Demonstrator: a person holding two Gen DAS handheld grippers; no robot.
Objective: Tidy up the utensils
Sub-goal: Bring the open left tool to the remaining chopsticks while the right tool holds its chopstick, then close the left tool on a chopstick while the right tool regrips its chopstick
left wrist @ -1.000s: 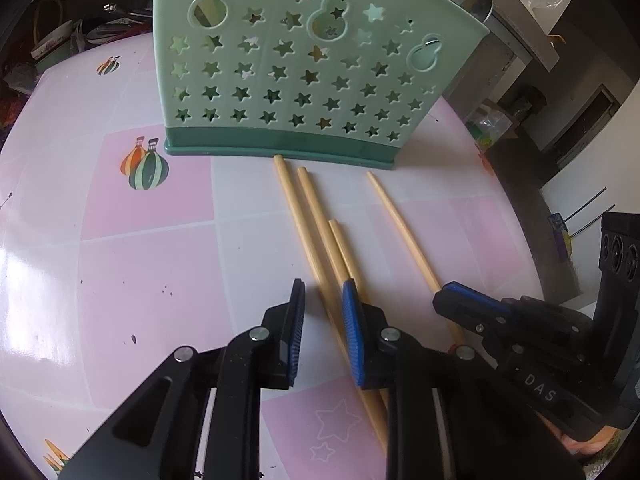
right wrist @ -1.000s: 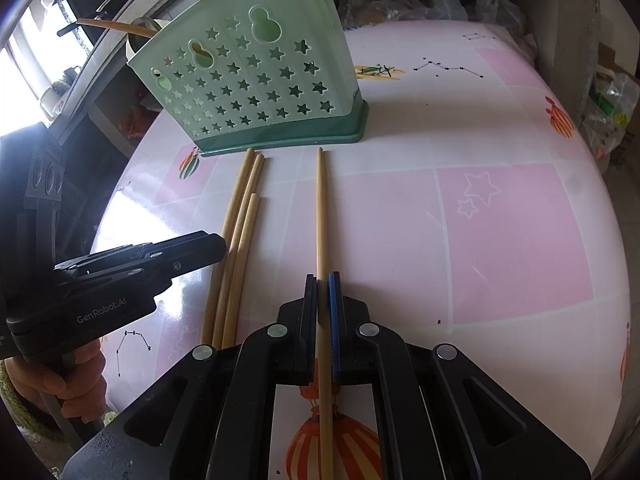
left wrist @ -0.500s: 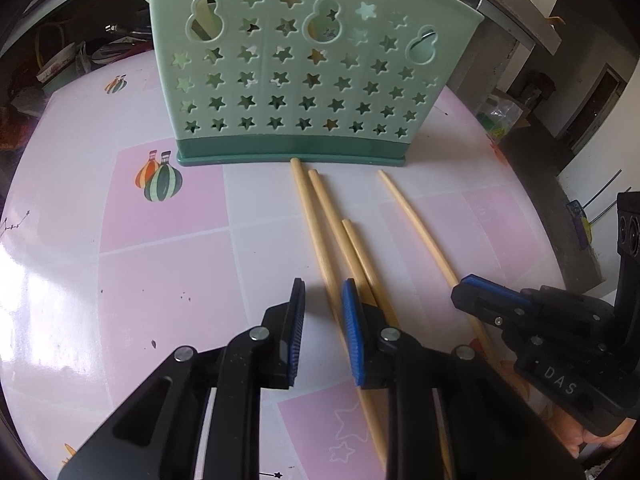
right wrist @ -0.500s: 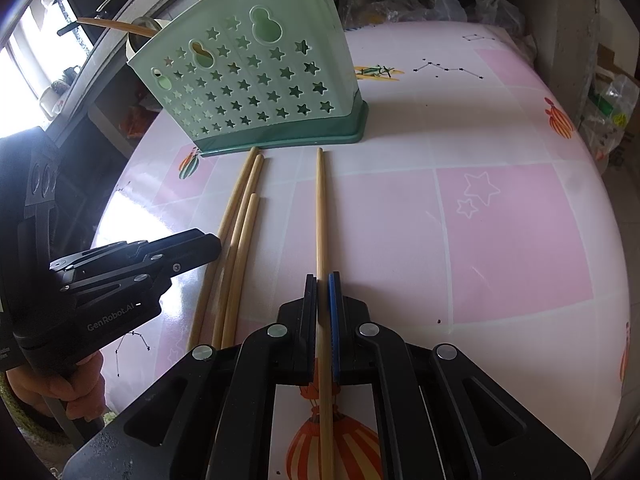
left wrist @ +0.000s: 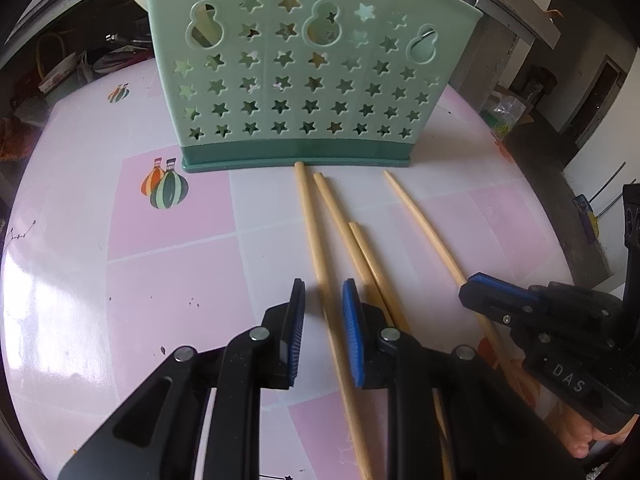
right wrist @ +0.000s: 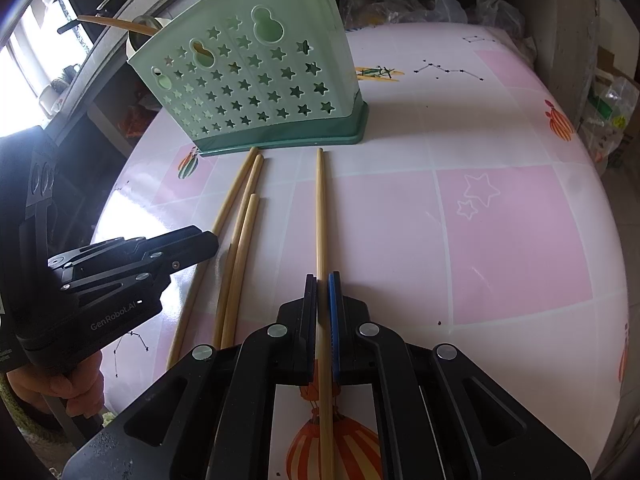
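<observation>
While the left gripper [left wrist: 323, 300] sits at the bottom centre of its own view with its fingers spread, the leftmost chopstick [left wrist: 316, 248] runs up between them, untouched on either side, toward the green star-punched utensil holder [left wrist: 296, 80] at the top of the frame. Just right of that stick lie two more chopsticks [left wrist: 352, 240] close together on the pink-and-white table [left wrist: 120, 280]. Further right, at the lower right edge, the right gripper [left wrist: 476, 296] appears. In its own view the right gripper [right wrist: 322, 280] fills the bottom centre, pressed together on a single chopstick [right wrist: 320, 208] whose far tip stops just short of the holder's dark green base [right wrist: 280, 142] in the upper middle.
</observation>
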